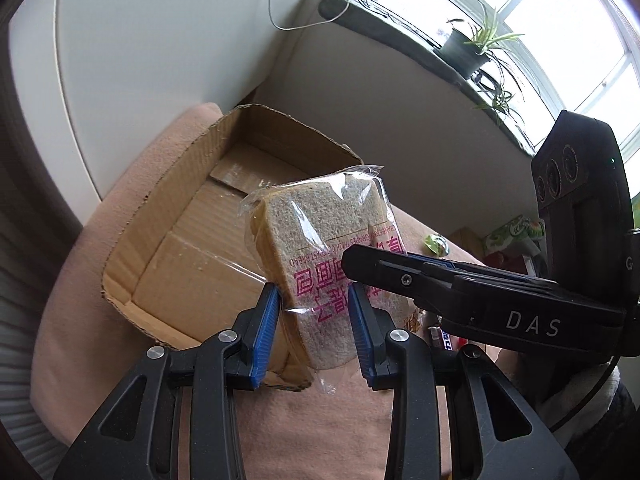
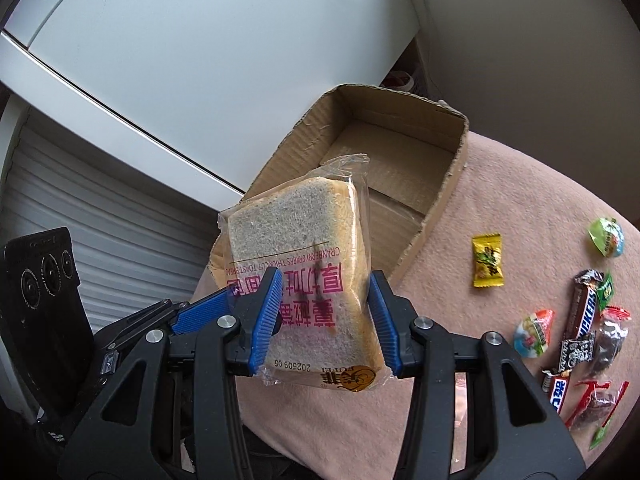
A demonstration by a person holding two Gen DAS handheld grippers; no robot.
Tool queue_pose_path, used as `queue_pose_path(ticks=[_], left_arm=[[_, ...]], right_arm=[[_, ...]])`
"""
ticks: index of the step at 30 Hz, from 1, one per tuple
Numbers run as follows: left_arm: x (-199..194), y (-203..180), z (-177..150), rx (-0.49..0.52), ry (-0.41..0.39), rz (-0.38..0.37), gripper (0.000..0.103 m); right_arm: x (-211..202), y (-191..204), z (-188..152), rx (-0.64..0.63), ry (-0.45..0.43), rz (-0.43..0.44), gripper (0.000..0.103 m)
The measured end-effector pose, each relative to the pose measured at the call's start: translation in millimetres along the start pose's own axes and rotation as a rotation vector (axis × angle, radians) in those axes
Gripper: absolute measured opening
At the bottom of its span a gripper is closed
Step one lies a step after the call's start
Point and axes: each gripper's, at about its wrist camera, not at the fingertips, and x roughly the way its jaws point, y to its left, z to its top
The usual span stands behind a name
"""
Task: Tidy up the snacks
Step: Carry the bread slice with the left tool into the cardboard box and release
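Observation:
One clear packet of sliced toast bread [image 1: 320, 236] with pink lettering hangs in the air over the near corner of an empty cardboard box [image 1: 168, 184]. My left gripper [image 1: 313, 296] is shut on the packet's lower part, a blue pad on each side. My right gripper [image 1: 384, 268] reaches in from the right and lies across the same packet. In the right wrist view, my right gripper [image 2: 326, 280] is shut on the bread packet [image 2: 296, 232], and a blue pad of the left gripper [image 2: 200, 314] touches its left edge. The box [image 2: 440, 200] lies just beyond.
The box sits on a pink cloth surface [image 2: 500, 200]. Loose snacks lie at the right: a yellow candy [image 2: 487, 261], a Snickers bar [image 2: 582, 308], a green jelly cup [image 2: 606, 237] and several more. A white cabinet [image 2: 200, 60] stands behind; a potted plant [image 1: 468, 48] sits on the windowsill.

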Motion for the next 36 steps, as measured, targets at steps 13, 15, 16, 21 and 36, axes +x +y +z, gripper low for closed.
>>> queue_pose_path(ticks=[13,15,16,21,36], left_arm=[[1,25,7,-0.051,0.003,0.047,0.032],[4,25,7,-0.042,0.005,0.070,0.032],[5,25,9,-0.038,0.007,0.089,0.032],[4,32,6,-0.043,0.003,0.109,0.032],[-12,4,-12,0.052,-0.031,0.086,0.036]], right_arm=[[37,22,17,-0.037,0.047,-0.007,0.048],[38,24,18,-0.045,0.041,-0.039,0.054],[37,25,17,-0.053,0.034,-0.055,0.055],[23,22,12,-0.062,0.004,-0.085,0.062],[-44,-24,-41,0.014,-0.113,-0.178,0.072]])
